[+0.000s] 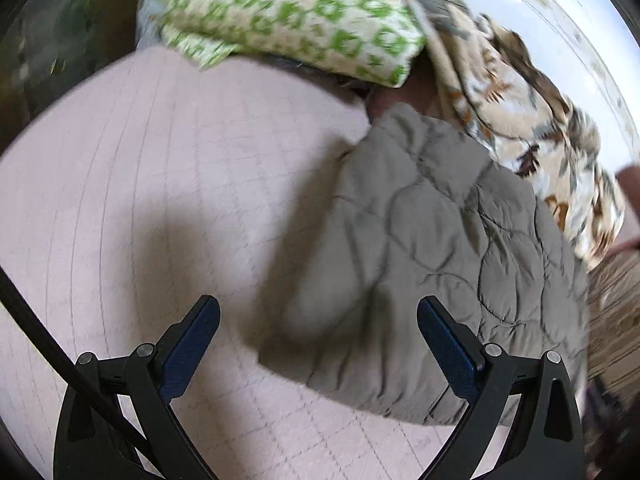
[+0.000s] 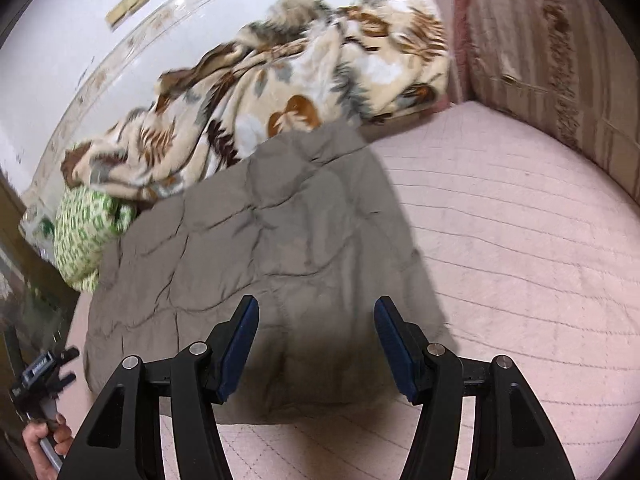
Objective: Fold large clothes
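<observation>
A grey-brown quilted jacket (image 1: 440, 248) lies folded on the pink quilted bedspread (image 1: 140, 200). It also shows in the right wrist view (image 2: 260, 248). My left gripper (image 1: 318, 308) is open and empty, above the jacket's left edge. My right gripper (image 2: 316, 308) is open and empty, just above the jacket's near edge. The left gripper (image 2: 44, 372) also shows at the far left of the right wrist view, held in a hand.
A leaf-patterned beige blanket (image 2: 280, 92) is heaped behind the jacket against the white wall. A green-patterned pillow (image 1: 288, 16) lies at the bed's far end. A striped cushion (image 2: 560, 60) borders the bed on the right. Bare bedspread (image 2: 520, 260) lies right of the jacket.
</observation>
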The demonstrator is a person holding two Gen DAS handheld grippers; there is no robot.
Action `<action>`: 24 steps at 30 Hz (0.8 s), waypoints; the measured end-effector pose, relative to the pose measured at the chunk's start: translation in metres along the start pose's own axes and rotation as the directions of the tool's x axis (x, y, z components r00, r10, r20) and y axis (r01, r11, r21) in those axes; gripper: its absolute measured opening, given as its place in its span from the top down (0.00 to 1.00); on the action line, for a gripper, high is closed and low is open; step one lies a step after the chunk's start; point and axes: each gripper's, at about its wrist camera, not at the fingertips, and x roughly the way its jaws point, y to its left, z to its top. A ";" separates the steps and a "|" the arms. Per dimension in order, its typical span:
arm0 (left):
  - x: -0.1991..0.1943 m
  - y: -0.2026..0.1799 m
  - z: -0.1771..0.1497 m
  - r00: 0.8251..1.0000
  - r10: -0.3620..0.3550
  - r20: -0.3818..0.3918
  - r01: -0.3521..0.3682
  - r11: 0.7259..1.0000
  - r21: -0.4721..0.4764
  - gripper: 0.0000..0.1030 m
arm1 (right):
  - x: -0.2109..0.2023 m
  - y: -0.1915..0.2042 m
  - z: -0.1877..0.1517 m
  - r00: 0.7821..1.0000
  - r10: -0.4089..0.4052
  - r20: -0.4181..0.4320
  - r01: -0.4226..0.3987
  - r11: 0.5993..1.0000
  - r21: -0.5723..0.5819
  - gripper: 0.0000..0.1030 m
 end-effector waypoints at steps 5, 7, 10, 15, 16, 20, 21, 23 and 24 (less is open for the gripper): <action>-0.002 0.030 -0.004 0.992 -0.110 -0.059 0.102 0.986 -0.132 0.05 | -0.005 -0.034 -0.005 0.999 0.033 -0.028 -0.029 0.991 0.134 0.34; 0.001 0.035 -0.009 0.988 -0.137 -0.075 0.124 0.979 -0.160 0.05 | -0.008 -0.047 -0.011 0.998 0.049 -0.039 -0.040 0.979 0.200 0.32; 0.010 0.042 -0.018 0.979 -0.172 -0.110 0.147 0.968 -0.203 0.05 | -0.008 -0.069 -0.022 0.995 0.083 -0.050 -0.064 0.949 0.308 0.30; 0.024 0.047 -0.028 0.949 -0.286 -0.132 0.236 0.923 -0.305 0.06 | 0.000 -0.093 -0.039 0.985 0.161 -0.060 -0.116 0.881 0.459 0.30; 0.026 0.045 -0.028 0.948 -0.291 -0.132 0.240 0.921 -0.306 0.06 | 0.002 -0.094 -0.040 0.984 0.170 -0.058 -0.123 0.873 0.472 0.30; 0.035 0.035 -0.028 0.948 -0.287 -0.140 0.239 0.928 -0.286 0.06 | 0.011 -0.096 -0.042 0.976 0.209 -0.055 -0.152 0.844 0.514 0.29; 0.039 0.033 -0.029 0.947 -0.287 -0.147 0.237 0.929 -0.285 0.06 | 0.013 -0.096 -0.042 0.975 0.217 -0.053 -0.159 0.840 0.519 0.29; 0.045 0.032 -0.029 0.945 -0.286 -0.156 0.234 0.929 -0.286 0.08 | 0.020 -0.095 -0.043 0.971 0.233 -0.050 -0.171 0.827 0.535 0.29; 0.049 0.031 -0.030 0.945 -0.286 -0.161 0.232 0.929 -0.287 0.08 | 0.024 -0.096 -0.043 0.970 0.238 -0.049 -0.173 0.821 0.544 0.29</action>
